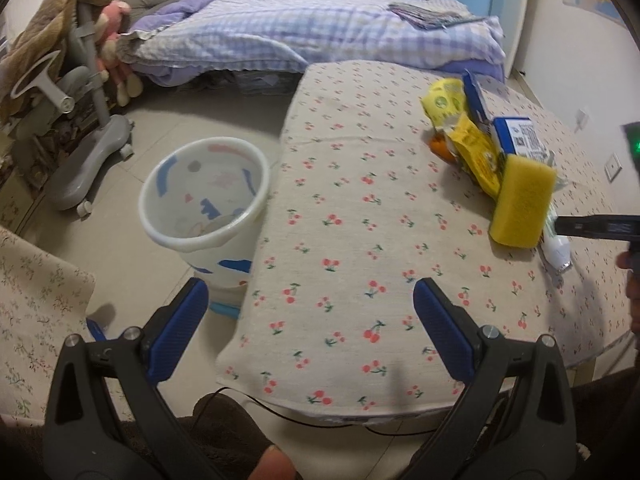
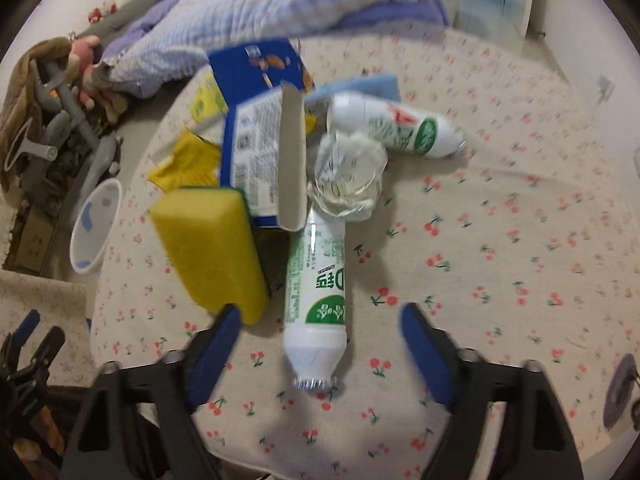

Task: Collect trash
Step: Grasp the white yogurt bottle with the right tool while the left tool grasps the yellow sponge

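Note:
A pile of trash lies on the cherry-print table (image 2: pixel 500 248): a yellow sponge (image 2: pixel 210 252), a blue and white carton (image 2: pixel 260 148), yellow wrappers (image 2: pixel 186 162), a crumpled clear plastic cup (image 2: pixel 348 176) and two white and green bottles, one near (image 2: pixel 318 292), one far (image 2: pixel 400 124). My right gripper (image 2: pixel 320 318) is open, its jaws either side of the near bottle's lower end; its left finger touches the sponge. My left gripper (image 1: pixel 310 308) is open and empty over the table's left edge. A white bin (image 1: pixel 206 196) stands on the floor left of the table.
A bed with a purple checked quilt (image 1: pixel 320 28) lies behind the table. A grey wheeled chair base (image 1: pixel 88 160) stands on the floor at left. A floral cloth surface (image 1: pixel 36 304) is at the near left. An orange object (image 1: pixel 440 148) lies under the wrappers.

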{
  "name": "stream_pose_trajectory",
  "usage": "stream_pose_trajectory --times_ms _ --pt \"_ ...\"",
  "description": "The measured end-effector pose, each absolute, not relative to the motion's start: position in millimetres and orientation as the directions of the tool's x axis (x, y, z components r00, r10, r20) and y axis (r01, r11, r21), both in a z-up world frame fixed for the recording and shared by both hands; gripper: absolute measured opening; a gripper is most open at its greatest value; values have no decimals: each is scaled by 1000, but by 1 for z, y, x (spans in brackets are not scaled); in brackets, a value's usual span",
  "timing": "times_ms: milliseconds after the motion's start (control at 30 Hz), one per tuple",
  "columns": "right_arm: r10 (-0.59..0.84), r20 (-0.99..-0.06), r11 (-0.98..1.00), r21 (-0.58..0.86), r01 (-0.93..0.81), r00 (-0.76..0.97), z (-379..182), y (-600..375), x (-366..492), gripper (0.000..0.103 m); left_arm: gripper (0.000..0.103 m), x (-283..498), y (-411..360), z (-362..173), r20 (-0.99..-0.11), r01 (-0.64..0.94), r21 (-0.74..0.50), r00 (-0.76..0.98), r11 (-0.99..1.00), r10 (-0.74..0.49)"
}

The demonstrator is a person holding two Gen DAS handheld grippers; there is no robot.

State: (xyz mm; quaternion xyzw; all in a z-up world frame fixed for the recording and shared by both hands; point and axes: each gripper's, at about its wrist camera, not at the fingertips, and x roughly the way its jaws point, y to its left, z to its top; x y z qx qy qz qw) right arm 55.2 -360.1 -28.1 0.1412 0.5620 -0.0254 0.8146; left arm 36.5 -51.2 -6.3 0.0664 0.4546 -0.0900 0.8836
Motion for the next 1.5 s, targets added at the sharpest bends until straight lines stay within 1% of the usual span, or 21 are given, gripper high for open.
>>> stream_pose_trajectory --times_ms 33,67,167,500,567,700,767,1000,1033,1067,1267,1500 --pt "134 -926 954 217 207 354 -37 -362 59 67 102 38 -54 -7 -823 228 28 557 973 -107" --pt "154 -925 948 237 211 348 -41 -364 62 62 102 39 -57 -9 -833 238 14 541 971 -120" --pt "214 -916 930 297 214 340 -53 -372 64 38 102 43 -69 -12 -851 263 -25 500 964 -159" --pt "244 -864 900 370 228 440 -24 -407 21 37 102 48 -155 -10 -845 418 -143 420 897 -331" --pt "240 -857 893 380 242 456 -20 -417 13 37 96 49 -173 -13 -844 443 -160 401 882 -355" --pt "222 -847 882 385 269 484 -16 -434 1 37 93 54 -199 -20 -837 467 -170 396 868 -377" --pt "202 -847 884 373 280 491 -16 -434 1 37 90 57 -207 -23 -832 468 -190 389 863 -394" --pt "176 -855 883 356 307 487 -18 -440 -4 37 77 72 -226 -43 -841 460 -195 376 866 -389" --pt "172 -857 884 352 308 486 -18 -440 -4 37 71 72 -227 -44 -841 461 -198 373 865 -392" --pt "167 -858 885 347 310 485 -19 -440 -3 38 61 74 -228 -45 -843 462 -201 368 864 -392" --pt "160 -858 889 341 307 488 -15 -439 1 37 53 71 -219 -37 -830 475 -224 364 851 -422" --pt "168 -840 904 340 261 516 4 -423 8 37 51 69 -185 -14 -808 469 -284 352 836 -472"
